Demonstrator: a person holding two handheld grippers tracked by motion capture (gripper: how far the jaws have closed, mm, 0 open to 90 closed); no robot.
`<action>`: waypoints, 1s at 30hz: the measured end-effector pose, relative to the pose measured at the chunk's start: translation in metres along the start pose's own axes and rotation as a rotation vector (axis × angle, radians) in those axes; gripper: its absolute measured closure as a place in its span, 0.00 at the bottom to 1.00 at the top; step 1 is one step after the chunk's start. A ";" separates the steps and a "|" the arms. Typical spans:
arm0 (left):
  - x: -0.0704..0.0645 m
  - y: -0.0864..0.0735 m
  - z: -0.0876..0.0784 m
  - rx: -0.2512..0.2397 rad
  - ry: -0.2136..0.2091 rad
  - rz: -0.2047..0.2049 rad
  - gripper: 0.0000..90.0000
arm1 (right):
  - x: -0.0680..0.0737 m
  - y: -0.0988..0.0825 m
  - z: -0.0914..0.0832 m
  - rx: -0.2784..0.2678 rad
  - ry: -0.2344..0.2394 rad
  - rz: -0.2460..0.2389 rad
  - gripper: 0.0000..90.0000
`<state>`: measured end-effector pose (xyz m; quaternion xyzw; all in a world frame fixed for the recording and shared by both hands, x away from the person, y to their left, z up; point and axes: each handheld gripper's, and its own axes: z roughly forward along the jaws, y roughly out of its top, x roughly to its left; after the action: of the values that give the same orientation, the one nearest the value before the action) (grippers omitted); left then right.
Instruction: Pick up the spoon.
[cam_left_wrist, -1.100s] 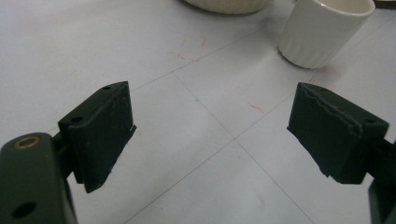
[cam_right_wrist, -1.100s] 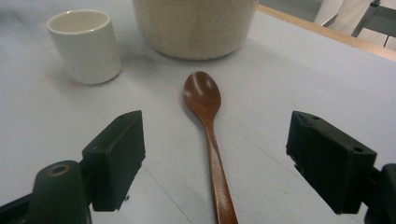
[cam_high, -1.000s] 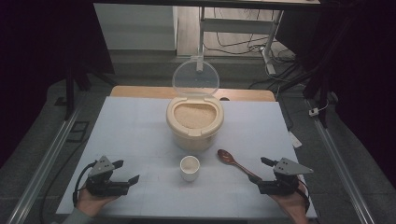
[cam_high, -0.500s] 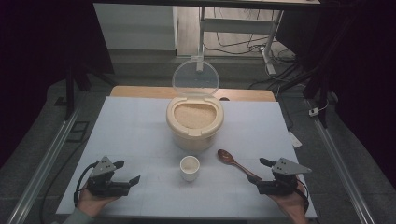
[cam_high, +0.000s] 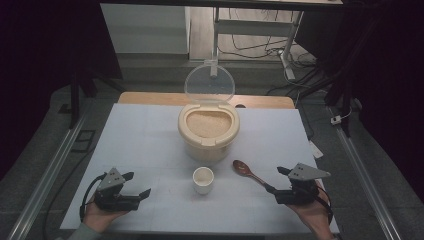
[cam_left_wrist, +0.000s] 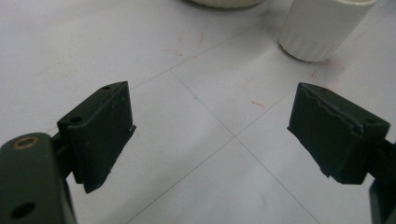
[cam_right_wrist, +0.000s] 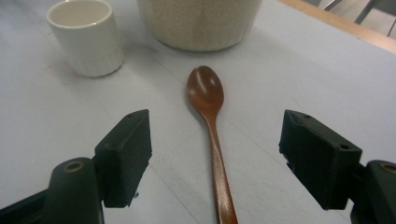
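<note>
Right tool jaws closing, wide; spoon handle between, untouched.

The spoon is glossy reddish brown, darker along the handle; the cup is plain white with a cream inside and faint vertical ribbing near its base; the bin is cream, filled with pale tan grain, and its raised lid is clear; the desk is pale grey-white, crossed by thin grey grid lines and flecked with small red marks, with a light wood strip along its far edge; the left claw is matt black with a brass-coloured rivet on one arm; the right claw is the same black; each carries a grey plate on top.
</note>
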<state>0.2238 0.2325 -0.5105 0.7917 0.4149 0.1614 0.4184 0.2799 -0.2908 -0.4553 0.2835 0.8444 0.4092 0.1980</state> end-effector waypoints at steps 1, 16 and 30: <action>0.000 0.000 0.000 0.002 -0.001 0.002 0.15 | 0.000 0.003 0.000 0.013 0.003 0.005 0.28; -0.003 0.000 0.004 0.024 0.004 0.027 0.15 | -0.007 0.039 0.025 0.306 0.041 -0.040 0.30; -0.004 -0.001 0.006 0.037 0.007 0.039 0.15 | -0.017 0.030 0.061 0.528 0.054 -0.050 0.45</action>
<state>0.2245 0.2263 -0.5145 0.8067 0.4038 0.1647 0.3988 0.3375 -0.2513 -0.4649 0.2933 0.9336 0.1770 0.1047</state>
